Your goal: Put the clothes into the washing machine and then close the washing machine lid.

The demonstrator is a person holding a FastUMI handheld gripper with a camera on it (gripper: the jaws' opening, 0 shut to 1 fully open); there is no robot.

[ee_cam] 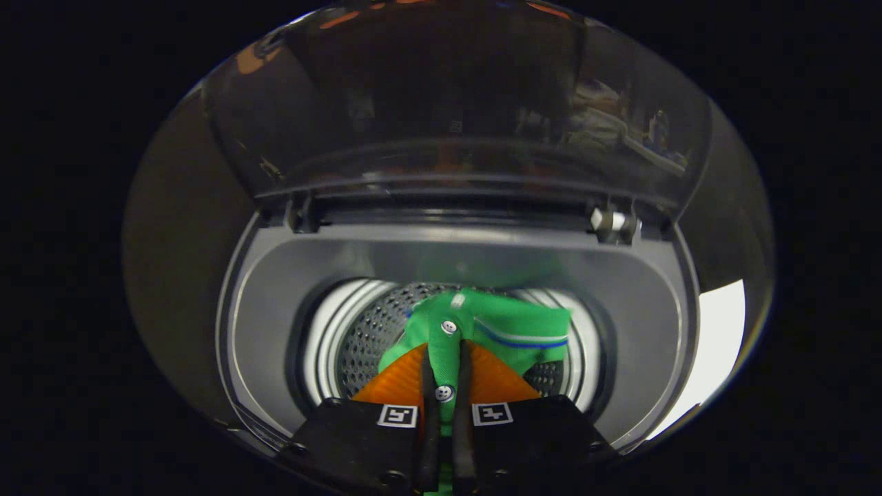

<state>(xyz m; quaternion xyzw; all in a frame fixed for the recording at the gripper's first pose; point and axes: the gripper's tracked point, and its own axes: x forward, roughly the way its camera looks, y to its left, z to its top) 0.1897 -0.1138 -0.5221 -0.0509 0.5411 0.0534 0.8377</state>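
Gripper (446, 358) clamped on a green shirt (503, 327) over the open washer (275, 296).

The shirt is bright green knit with a button placket: two white buttons (448, 326) show along the strip pinched between the fingers (463, 386), which stand nearly together with the fabric pressed on both sides. A collar edged with blue and white stripes spreads just beyond the fingertips, to their right. The cloth hangs above the mouth of the perforated steel drum (368, 337), ringed by the grey tub rim. The clear lid (448, 103) stands raised on its hinges (613, 222) behind the opening.
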